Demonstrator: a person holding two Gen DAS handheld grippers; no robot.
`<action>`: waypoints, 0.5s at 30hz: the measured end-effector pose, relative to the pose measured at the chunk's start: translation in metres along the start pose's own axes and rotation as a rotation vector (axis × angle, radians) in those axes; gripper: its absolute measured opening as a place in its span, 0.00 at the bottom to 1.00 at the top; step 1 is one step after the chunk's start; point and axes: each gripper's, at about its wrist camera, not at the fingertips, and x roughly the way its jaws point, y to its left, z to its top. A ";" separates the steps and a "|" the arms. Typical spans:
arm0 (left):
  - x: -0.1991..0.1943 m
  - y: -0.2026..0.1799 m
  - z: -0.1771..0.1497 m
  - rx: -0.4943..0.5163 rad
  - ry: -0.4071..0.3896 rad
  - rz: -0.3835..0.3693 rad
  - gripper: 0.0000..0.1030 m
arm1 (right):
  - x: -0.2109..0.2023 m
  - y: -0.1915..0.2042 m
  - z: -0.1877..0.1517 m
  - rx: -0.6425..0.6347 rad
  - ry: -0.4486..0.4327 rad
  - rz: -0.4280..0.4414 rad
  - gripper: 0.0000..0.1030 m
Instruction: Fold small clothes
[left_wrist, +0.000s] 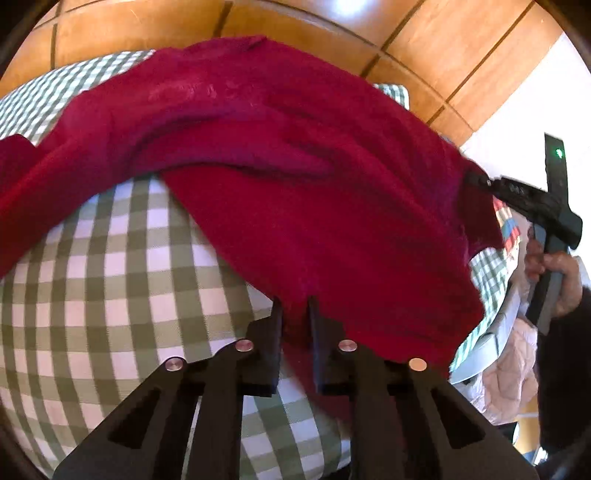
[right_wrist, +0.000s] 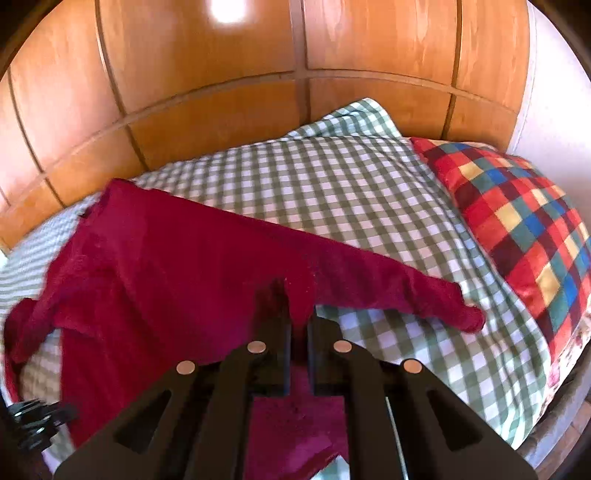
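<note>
We see the left hand-held gripper (left_wrist: 295, 306) pinching the near hem of the red garment (left_wrist: 280, 155), which lies on the checked bed (left_wrist: 122, 258). The right hand-held gripper (right_wrist: 297, 314) is clamped on another edge of that cloth, beside the plaid pillow (right_wrist: 524, 236).

I can read no text here; no label or brand shows. No numbers or signs either.

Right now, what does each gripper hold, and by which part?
Both pinch the red garment at its near edge: left gripper, right gripper.
</note>
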 end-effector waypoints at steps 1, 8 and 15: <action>-0.005 0.004 0.000 0.000 -0.008 -0.003 0.10 | -0.012 0.003 -0.003 -0.012 0.002 0.034 0.05; -0.083 0.061 -0.029 -0.046 -0.066 0.083 0.09 | -0.053 0.028 -0.046 -0.093 0.069 0.204 0.05; -0.130 0.116 -0.077 -0.135 -0.064 0.222 0.09 | -0.041 0.074 -0.119 -0.299 0.315 0.304 0.09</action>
